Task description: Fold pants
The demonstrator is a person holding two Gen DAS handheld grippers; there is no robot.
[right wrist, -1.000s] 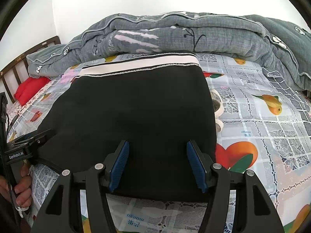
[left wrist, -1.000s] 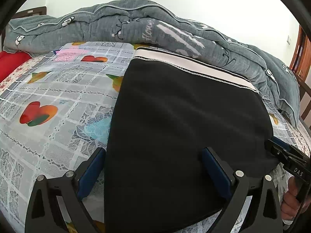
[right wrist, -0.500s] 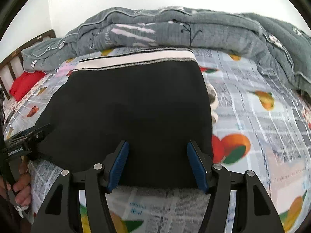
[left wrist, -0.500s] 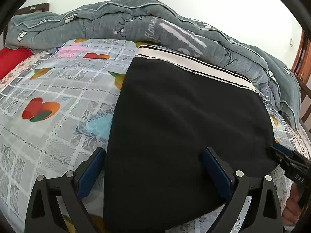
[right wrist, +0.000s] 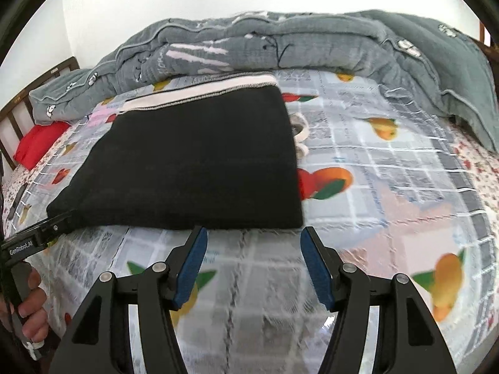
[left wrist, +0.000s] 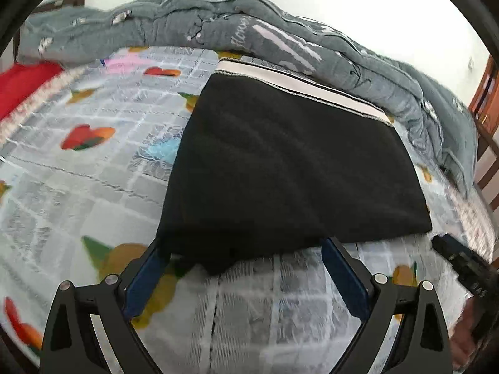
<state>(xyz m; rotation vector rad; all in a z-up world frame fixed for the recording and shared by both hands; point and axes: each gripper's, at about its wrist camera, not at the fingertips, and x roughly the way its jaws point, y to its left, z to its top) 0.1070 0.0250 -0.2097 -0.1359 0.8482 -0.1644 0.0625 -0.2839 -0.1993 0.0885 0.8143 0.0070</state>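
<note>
Left tool spread wide, straddling near hem of pants; right tool spread, just short of hem, empty.

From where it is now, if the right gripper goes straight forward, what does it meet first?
Most likely the near edge of the folded black pants, just ahead of the right gripper, whose jaws are open with only bedsheet between them. Depth is unclear.

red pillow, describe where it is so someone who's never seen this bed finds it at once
Start at the long grey quilt bunched along the far side of the bed. Follow it left to the wooden rail; the red pillow lies below the quilt's end. It is the only plain red thing, unlike the fruit-print sheet.
</note>
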